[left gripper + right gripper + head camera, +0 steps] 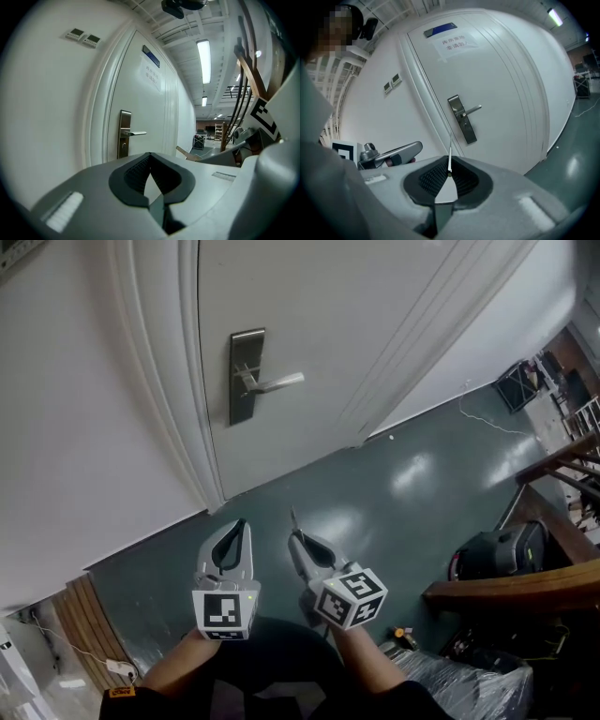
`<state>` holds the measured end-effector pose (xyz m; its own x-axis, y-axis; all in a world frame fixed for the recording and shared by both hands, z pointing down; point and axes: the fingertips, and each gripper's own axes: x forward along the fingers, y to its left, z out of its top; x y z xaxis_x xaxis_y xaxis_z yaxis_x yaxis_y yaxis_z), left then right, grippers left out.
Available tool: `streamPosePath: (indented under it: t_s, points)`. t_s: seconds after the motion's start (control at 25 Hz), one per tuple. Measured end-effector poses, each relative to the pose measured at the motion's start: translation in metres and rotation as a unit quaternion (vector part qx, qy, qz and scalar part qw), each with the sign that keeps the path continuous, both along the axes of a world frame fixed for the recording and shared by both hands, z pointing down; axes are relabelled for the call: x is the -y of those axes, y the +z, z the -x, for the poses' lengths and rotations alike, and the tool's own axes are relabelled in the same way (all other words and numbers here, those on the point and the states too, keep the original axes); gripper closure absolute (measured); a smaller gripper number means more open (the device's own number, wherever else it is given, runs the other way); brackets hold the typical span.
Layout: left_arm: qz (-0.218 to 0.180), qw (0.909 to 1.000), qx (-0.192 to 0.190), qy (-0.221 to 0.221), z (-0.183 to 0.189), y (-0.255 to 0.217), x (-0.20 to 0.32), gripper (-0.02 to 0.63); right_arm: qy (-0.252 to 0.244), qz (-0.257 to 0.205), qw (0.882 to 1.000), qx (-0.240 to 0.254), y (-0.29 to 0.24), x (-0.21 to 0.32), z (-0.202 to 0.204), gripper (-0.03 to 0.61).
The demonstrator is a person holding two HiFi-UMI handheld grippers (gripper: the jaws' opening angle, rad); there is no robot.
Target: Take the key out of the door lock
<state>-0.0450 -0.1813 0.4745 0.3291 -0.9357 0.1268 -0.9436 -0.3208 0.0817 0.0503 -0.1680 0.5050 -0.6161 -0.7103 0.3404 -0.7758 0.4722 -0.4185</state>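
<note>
The white door (375, 324) is closed, with a steel lock plate (246, 376) and lever handle (278, 382) on it. I see no key in the plate from here. Both grippers hang low over the green floor, well back from the door. My right gripper (296, 538) is shut on a thin metal key (293, 519), whose blade sticks out past the fingertips. In the right gripper view the key (449, 154) points up toward the lock plate (462, 119). My left gripper (239, 525) is shut with nothing in it; its view shows the lock plate (123, 133) ahead.
A wooden stair rail (525, 587) and a black bag (502, 549) stand at the right. Plastic-wrapped goods (450, 681) lie at the lower right. Wooden slats (89, 624) lean at the lower left by the white wall (75, 446).
</note>
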Motion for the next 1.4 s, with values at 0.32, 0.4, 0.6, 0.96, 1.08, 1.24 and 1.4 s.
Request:
streamPosePath:
  t_s: [0.32, 0.4, 0.6, 0.96, 1.08, 1.24, 1.4]
  points:
    - [-0.012, 0.9999, 0.005, -0.007, -0.066, -0.023, -0.097, 0.595, -0.014, -0.054, 0.998, -0.018, -0.02, -0.086, -0.056, 0.565]
    - [-0.013, 0.9996, 0.013, -0.022, -0.071, -0.025, -0.126, 0.595, -0.018, -0.063, 0.998, -0.023, -0.022, -0.11, -0.067, 0.565]
    - [-0.005, 0.9974, 0.031, -0.064, -0.064, -0.027, -0.183, 0.595, -0.025, -0.075, 0.996, -0.034, -0.024, -0.157, -0.082, 0.565]
    - [-0.012, 0.9951, 0.045, -0.087, -0.035, -0.029, -0.245, 0.595, -0.042, -0.087, 0.995, -0.033, -0.036, -0.222, -0.056, 0.565]
    - [-0.009, 0.9953, 0.042, -0.087, -0.02, -0.032, -0.262, 0.595, -0.042, -0.082, 0.995, -0.038, -0.033, -0.24, -0.041, 0.565]
    - [0.003, 0.9963, 0.038, -0.077, 0.008, -0.019, -0.281, 0.595, -0.038, -0.067, 0.996, -0.046, -0.024, -0.262, -0.011, 0.565]
    - [0.012, 0.9976, 0.031, -0.06, 0.032, -0.004, -0.294, 0.595, -0.032, -0.064, 0.996, -0.054, -0.02, -0.279, 0.022, 0.565]
